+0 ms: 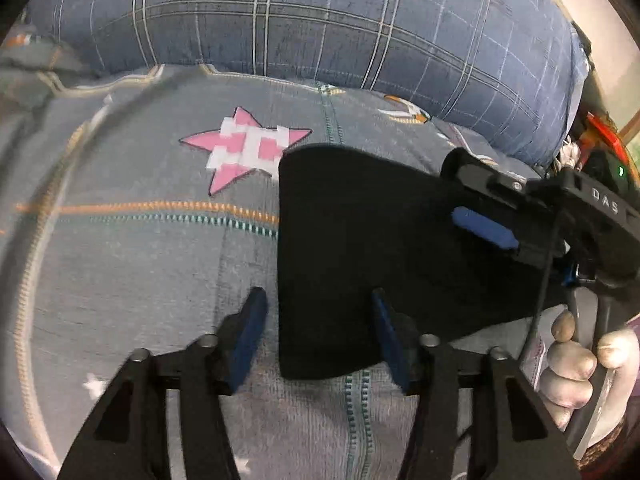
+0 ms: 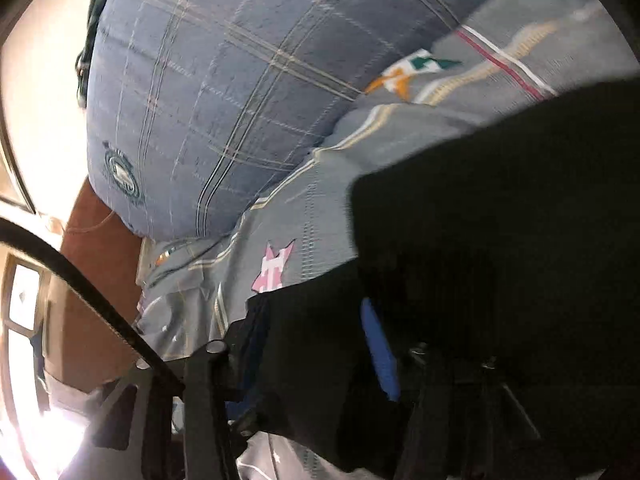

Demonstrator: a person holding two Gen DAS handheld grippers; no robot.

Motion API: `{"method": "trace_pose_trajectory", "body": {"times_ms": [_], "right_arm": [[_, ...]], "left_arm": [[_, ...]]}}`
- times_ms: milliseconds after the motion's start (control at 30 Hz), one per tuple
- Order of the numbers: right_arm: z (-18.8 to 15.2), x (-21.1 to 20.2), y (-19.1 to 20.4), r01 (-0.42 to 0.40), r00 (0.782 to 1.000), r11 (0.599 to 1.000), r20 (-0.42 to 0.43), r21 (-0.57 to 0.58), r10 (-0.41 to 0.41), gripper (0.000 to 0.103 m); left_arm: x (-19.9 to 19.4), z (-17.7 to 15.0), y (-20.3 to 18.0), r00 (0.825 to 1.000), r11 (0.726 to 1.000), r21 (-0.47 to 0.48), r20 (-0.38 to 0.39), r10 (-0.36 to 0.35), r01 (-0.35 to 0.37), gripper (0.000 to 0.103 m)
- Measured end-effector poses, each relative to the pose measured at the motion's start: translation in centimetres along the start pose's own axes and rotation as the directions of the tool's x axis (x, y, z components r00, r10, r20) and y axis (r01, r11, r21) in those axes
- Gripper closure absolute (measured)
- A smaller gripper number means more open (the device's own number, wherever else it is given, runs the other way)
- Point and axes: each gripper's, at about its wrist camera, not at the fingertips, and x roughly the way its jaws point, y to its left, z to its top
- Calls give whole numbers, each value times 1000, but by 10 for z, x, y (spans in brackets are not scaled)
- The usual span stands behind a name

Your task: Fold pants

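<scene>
Your left two-finger gripper with blue pads (image 1: pixel 318 336) stood wide open over the bed, holding nothing: its left pad hung over bare sheet, its right pad sat at the near edge of the black folded pants (image 1: pixel 360 248), and the pants' left edge ran up between the two fingers. The pants lay flat as a dark rectangular slab on the grey patterned bedsheet with orange and teal stitch lines (image 1: pixel 140 260), just right of the pink-and-white pixelated star print (image 1: pixel 248 148), whose right tip the cloth's corner nearly met. Behind them lay the big blue plaid pillow (image 1: pixel 320 20), resting on the sheet's far side. Your right black gripper with blue pads (image 1: pixel 486 228) reached in from the right, lying low across the top of the pants with one blue pad showing against the black cloth; your bare right hand (image 1: pixel 576 364) wrapped its handle at the right edge. From the right wrist, black cloth (image 2: pixel 480 260) filled most of the view and draped over the right gripper (image 2: pixel 320 344), with one blue finger pad (image 2: pixel 380 356) showing beside a fold, and the other finger dark at the left. I could not tell whether those fingers were clamped on the fabric or merely buried under it. The pillow (image 2: pixel 224 100) and sheet (image 2: pixel 320 200) curved away beyond.
</scene>
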Motion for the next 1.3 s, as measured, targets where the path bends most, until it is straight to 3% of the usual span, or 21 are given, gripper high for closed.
{"method": "trace_pose_trajectory", "body": {"times_ms": [133, 267, 333, 500, 600, 733, 833, 967, 1300], "right_arm": [[0, 0, -10, -47, 999, 999, 11, 12, 47, 61], [1, -6, -4, -66, 998, 998, 12, 23, 66, 57], [-1, -25, 4, -85, 994, 996, 66, -6, 86, 50], [-31, -95, -12, -120, 981, 991, 148, -62, 128, 48], [-54, -143, -40, -66, 969, 997, 234, -48, 76, 48], [-75, -205, -76, 73, 924, 997, 377, 7, -70, 44], [-79, -229, -105, 121, 900, 989, 410, 91, -148, 39], [-83, -243, -129, 92, 892, 987, 429, 133, -141, 39], [-56, -221, -138, 113, 902, 982, 400, 151, -165, 39]], "left_arm": [[-1, 1, -4, 1000, 1000, 20, -4, 4, -4, 43], [-23, -1, 4, 1000, 999, -40, -9, -23, 22, 43], [-38, -5, 3, 1000, 999, -40, 3, -13, 13, 43], [-66, -9, -19, 999, 999, 22, 26, -23, 22, 43], [-76, -8, -43, 998, 995, 85, 36, -54, 51, 43], [-71, -3, -88, 994, 980, 171, 4, -108, 106, 43], [-57, 8, -129, 990, 963, 232, -46, -132, 139, 43], [-32, 27, -188, 987, 920, 360, -96, -130, 156, 43], [73, 66, -318, 970, 809, 550, -224, -97, 208, 43]]}}
